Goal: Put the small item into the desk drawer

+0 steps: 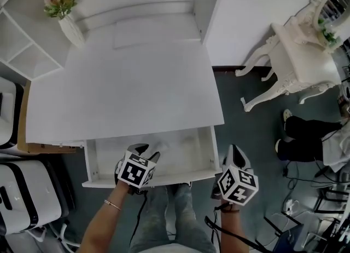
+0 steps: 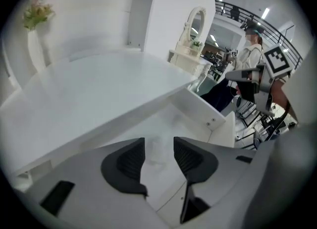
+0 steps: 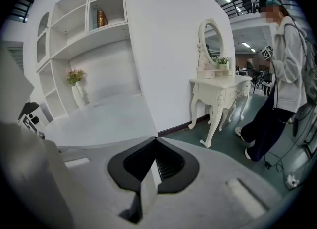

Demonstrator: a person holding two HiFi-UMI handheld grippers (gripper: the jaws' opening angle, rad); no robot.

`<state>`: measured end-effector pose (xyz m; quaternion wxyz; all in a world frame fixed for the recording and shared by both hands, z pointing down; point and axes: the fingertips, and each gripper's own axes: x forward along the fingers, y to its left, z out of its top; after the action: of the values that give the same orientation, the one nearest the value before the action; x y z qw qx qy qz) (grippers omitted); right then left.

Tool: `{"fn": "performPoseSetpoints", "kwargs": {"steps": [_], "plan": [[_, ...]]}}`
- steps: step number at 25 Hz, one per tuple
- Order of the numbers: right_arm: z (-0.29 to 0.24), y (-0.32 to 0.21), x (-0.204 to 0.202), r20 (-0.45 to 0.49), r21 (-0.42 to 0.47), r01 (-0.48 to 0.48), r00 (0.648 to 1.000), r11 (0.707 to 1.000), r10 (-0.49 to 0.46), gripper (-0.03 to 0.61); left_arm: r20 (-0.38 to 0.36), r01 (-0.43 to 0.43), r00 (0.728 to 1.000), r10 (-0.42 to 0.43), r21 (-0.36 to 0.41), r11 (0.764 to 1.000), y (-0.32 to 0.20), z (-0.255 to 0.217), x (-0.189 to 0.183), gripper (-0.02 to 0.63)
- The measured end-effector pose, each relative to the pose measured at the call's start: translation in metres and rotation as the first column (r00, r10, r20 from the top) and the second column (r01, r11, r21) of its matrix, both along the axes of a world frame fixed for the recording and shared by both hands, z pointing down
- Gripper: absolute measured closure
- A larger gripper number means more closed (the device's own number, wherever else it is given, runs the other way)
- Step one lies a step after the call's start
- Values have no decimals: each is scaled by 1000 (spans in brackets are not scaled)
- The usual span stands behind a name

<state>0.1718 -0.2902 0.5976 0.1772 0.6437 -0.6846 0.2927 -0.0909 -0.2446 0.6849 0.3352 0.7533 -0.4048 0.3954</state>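
The right gripper is held nearest, jaws pressed together, clear of the drawer. Over it the left gripper is poised, jaws spread (seemingly after release). The small item is faintly seen inside.

The desk drawer stood pulled out from under the white desk top. It was a shallow white tray with low walls and a pale, flat floor, and its long front wall ran level across the opening. The small item lay on that floor, a little left of the drawer's middle and apart from the walls. It was pale, almost the colour of the drawer itself, and seemed to be a thin, faintly translucent piece. Its outline was too washed out to give a shape.
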Motion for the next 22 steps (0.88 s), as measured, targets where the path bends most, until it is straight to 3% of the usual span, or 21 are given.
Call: {"fn": "performPoseSetpoints", "kwargs": {"steps": [5,9,14,19,22], "plan": [[-39,-13,-22,0,51,69,998,996,-69,572,-62,142,989,-135,137,980,-7,-77,-22,505],[-76,-25,-41,-11,110,135,991,985,-134,572,-109,279,960,-258,280,919,-15,-141,-45,580],[-122,-32,-69,-32,181,224,974,957,-222,572,-238,437,899,-368,444,782,-16,-217,-68,601],[-171,-37,-96,-62,266,319,947,910,-315,572,-319,537,839,-440,616,576,-8,-289,-91,609],[-210,-41,-107,-75,337,352,934,873,-348,572,-378,585,802,-462,651,484,-7,-325,-101,609]]}}
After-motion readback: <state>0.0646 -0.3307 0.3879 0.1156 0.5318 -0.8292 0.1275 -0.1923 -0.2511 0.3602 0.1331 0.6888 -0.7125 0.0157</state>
